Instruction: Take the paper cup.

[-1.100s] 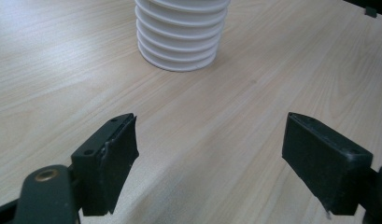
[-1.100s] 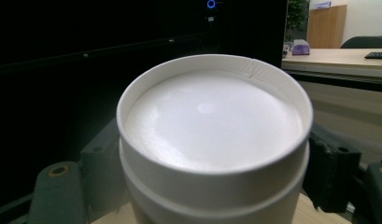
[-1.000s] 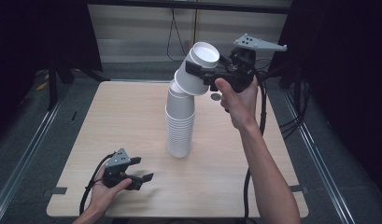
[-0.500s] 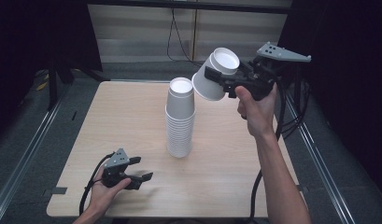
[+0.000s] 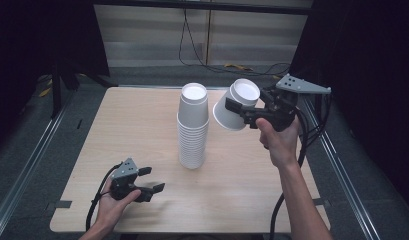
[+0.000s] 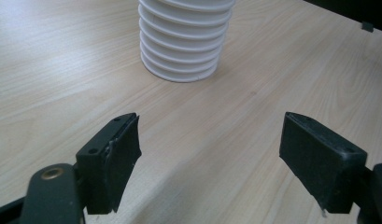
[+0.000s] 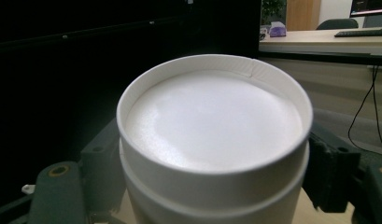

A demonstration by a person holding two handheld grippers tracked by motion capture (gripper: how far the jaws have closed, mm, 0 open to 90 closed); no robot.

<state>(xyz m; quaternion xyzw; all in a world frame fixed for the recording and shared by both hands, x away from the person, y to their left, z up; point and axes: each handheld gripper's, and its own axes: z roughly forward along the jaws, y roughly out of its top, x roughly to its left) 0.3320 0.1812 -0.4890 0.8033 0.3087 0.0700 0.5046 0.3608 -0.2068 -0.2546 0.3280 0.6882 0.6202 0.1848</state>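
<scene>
cup (image 5: 235, 105): upside down, axis tilted, base up-right | right tool (image 5: 240, 114): clamps its wall | left tool (image 5: 153, 181): empty, jaws apart

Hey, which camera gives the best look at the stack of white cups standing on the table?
The high view: the stack of cups shows whole, upside down on the table. The left gripper view shows its lowest rims, top cropped. In the right gripper view it is hidden behind the single cup that the right gripper holds.
</scene>
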